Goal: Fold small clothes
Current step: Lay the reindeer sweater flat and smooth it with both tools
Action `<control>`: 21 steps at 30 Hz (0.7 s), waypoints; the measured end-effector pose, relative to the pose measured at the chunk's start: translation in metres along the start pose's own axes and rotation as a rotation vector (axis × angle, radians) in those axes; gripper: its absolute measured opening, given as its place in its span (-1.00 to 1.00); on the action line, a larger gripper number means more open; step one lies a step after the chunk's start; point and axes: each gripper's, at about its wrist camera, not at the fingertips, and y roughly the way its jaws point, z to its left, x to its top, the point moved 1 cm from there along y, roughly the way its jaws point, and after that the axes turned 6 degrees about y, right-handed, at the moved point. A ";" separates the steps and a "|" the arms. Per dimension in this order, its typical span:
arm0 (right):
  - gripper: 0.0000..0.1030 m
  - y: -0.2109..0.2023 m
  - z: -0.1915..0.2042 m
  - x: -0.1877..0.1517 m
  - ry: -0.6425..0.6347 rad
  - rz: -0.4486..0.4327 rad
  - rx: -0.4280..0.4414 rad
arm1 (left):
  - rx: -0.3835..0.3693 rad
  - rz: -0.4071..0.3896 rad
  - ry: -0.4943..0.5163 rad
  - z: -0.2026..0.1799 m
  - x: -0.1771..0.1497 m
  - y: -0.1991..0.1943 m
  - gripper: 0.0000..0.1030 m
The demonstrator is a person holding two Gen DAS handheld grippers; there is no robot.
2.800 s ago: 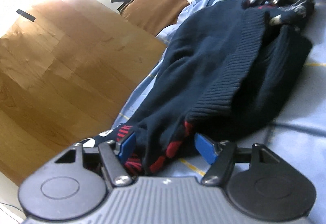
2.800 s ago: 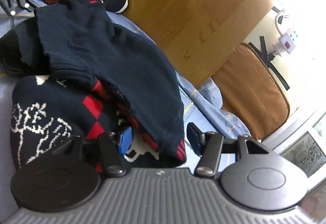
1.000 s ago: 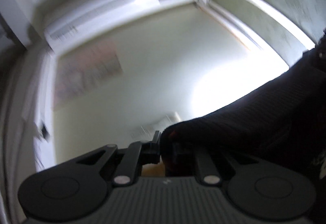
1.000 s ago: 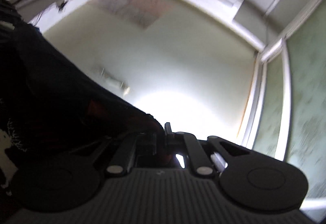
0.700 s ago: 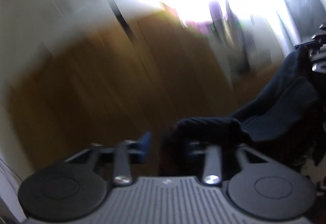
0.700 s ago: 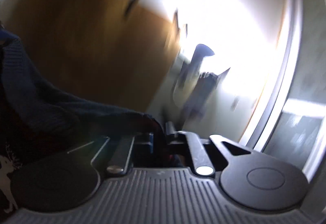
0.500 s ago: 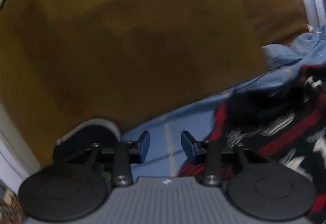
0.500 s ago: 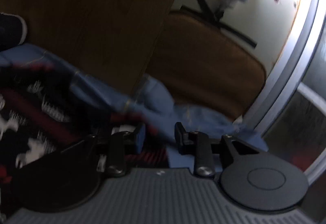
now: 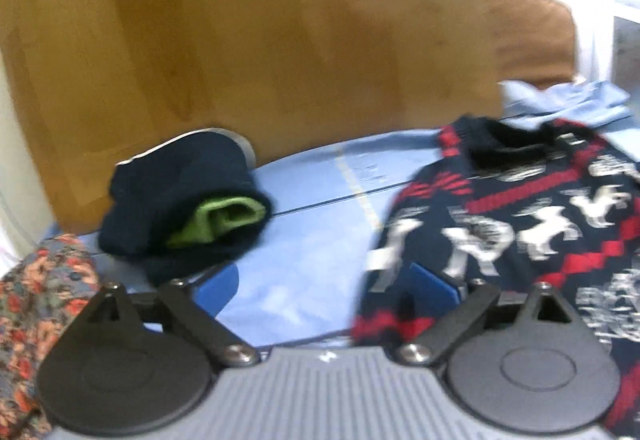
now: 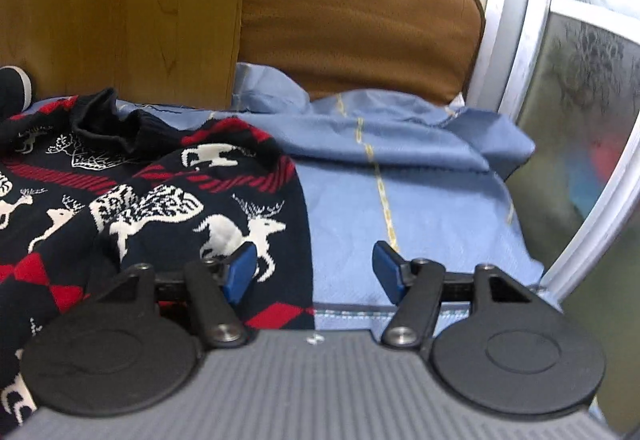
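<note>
Our left gripper (image 9: 326, 286) and right gripper (image 10: 314, 268), jaws just spread and empty, flank the navy reindeer-patterned knit sweater (image 10: 152, 200) lying flat on the blue sheet (image 10: 420, 216).

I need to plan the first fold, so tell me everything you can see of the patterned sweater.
The sweater is a dark navy knit with white reindeer and red bands and diamonds. It lies spread, front up and rumpled, on the blue sheet, its plain dark collar at the far end by the wooden board. Its near part runs under both views' lower edge. The left gripper and right gripper stand open at its two side edges, pressing nothing.
</note>
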 end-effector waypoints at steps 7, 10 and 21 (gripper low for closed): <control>-0.84 -0.008 0.016 -0.008 0.007 0.020 0.072 | 0.100 0.118 0.111 -0.027 0.007 0.036 -0.86; -0.85 -0.016 0.025 -0.001 -0.080 -0.036 0.002 | 0.210 0.090 0.080 -0.003 0.026 0.044 -0.86; -0.58 0.030 0.010 0.031 -0.254 -0.004 -0.289 | 0.409 0.208 0.125 0.015 0.056 0.111 -0.53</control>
